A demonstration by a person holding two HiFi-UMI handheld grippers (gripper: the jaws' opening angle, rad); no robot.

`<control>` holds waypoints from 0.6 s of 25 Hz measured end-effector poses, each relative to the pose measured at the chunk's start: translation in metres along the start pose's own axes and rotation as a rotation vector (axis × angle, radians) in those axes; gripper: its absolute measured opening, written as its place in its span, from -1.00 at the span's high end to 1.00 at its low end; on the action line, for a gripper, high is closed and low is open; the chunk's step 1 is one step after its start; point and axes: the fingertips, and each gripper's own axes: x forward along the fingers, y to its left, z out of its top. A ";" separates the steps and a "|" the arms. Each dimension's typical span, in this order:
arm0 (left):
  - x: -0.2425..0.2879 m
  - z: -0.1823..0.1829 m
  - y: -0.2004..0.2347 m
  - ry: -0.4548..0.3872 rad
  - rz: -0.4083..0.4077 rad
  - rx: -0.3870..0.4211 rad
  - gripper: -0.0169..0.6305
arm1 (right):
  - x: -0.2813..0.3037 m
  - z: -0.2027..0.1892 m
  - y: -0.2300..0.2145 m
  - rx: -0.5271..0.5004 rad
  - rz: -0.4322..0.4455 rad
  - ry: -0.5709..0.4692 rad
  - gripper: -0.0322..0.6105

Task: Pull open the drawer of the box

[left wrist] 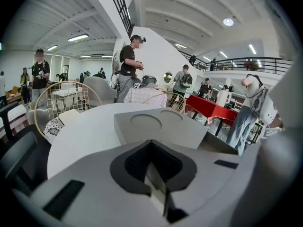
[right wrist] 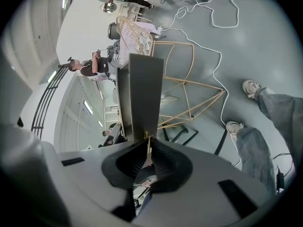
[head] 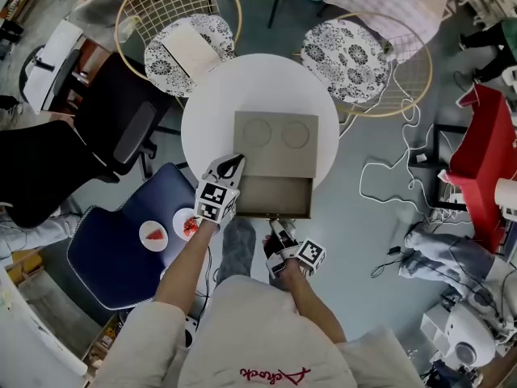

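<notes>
A: Head view?
B: The box [head: 275, 140] sits on the round tabletop [head: 206, 115], its drawer [head: 275, 196] pulled out toward the person. The left hand-held gripper [head: 235, 165] touches the box's front left corner.
A: Left gripper view?
B: Jaws together, empty.
A: Right gripper view?
B: The right hand-held gripper [right wrist: 148, 148] is clamped on the drawer's handle [right wrist: 147, 138].

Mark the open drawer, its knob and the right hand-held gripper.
drawer [head: 275, 194]: head view, bare inner floor
knob [right wrist: 148, 143]: right gripper view, brass stem
right hand-held gripper [head: 275, 225]: head view, midway between fingertips
</notes>
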 end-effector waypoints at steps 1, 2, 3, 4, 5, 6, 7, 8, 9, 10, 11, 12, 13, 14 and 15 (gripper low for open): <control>0.000 0.000 0.000 0.000 0.000 0.000 0.91 | 0.000 0.000 -0.001 0.002 -0.003 0.000 0.78; 0.000 0.000 0.000 0.001 0.000 0.000 0.91 | 0.000 0.000 -0.001 0.002 -0.002 0.001 0.78; 0.000 0.001 0.000 0.000 0.000 0.000 0.91 | 0.001 0.000 0.001 0.002 0.000 0.001 0.78; 0.000 0.001 0.001 0.001 0.000 0.000 0.91 | 0.001 -0.001 0.002 0.003 0.004 0.000 0.78; 0.000 0.001 0.001 0.001 0.000 0.000 0.91 | 0.001 -0.001 0.003 0.004 0.011 0.001 0.78; 0.000 0.001 0.001 0.003 0.000 0.000 0.91 | 0.001 -0.001 0.004 0.003 0.022 0.006 0.78; 0.000 0.000 0.000 0.005 -0.001 0.001 0.91 | 0.001 -0.003 0.006 -0.001 0.035 0.019 0.74; 0.001 0.000 0.000 0.007 -0.001 0.001 0.91 | 0.000 -0.006 0.008 -0.007 0.046 0.037 0.64; 0.000 0.000 -0.001 0.008 0.000 0.002 0.91 | -0.001 -0.009 0.009 -0.011 0.050 0.055 0.56; 0.000 0.001 -0.001 0.010 0.000 0.003 0.91 | -0.003 -0.011 0.008 -0.014 0.050 0.067 0.55; 0.000 0.001 -0.001 0.010 0.001 0.004 0.91 | -0.005 -0.013 0.007 -0.014 0.048 0.072 0.55; 0.000 0.001 -0.001 0.011 0.002 0.004 0.91 | -0.006 -0.013 0.006 -0.012 0.045 0.072 0.55; 0.000 0.001 -0.001 0.011 0.003 0.004 0.91 | -0.007 -0.013 0.004 -0.011 0.041 0.069 0.55; 0.000 0.001 0.000 0.012 0.004 0.005 0.91 | -0.008 -0.012 0.003 -0.013 0.037 0.067 0.55; 0.000 0.001 0.000 0.015 0.005 0.006 0.91 | -0.009 -0.011 0.003 -0.014 0.033 0.062 0.56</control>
